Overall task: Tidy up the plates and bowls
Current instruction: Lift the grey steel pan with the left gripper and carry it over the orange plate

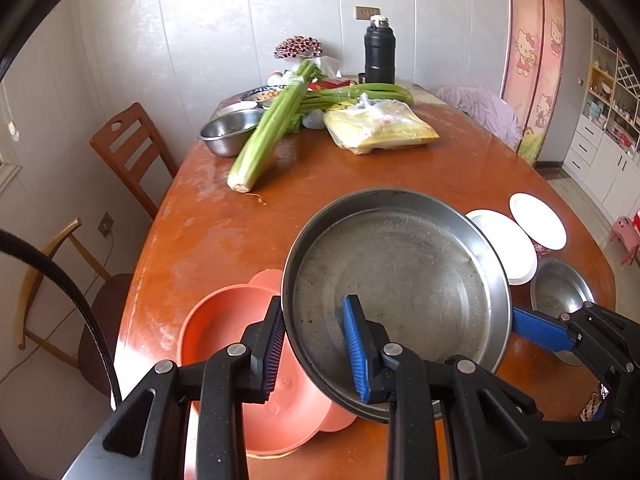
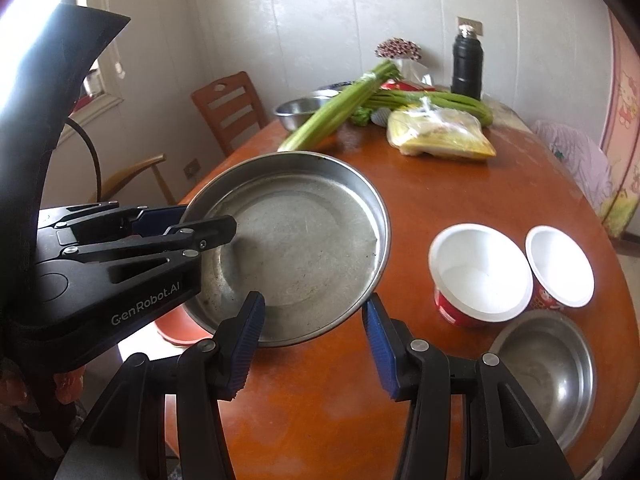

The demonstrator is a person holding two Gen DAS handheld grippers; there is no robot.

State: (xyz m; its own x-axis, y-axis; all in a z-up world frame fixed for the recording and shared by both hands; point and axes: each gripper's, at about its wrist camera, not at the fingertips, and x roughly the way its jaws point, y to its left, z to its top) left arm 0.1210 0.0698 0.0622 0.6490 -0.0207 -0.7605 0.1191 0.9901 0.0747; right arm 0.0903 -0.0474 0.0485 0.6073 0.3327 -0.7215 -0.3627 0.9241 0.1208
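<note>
The wide, shallow stainless-steel plate (image 1: 400, 280) is held tilted above the table by the left gripper (image 1: 316, 352), whose fingers are clamped on its near rim — one inside, one outside. It is carried over the scalloped salmon-pink plastic plate (image 1: 224, 320), probably for stacking. The right gripper (image 2: 312, 344) is kept spread at the opposite rim, gripping nothing — seemingly as a steadying guard.
</note>
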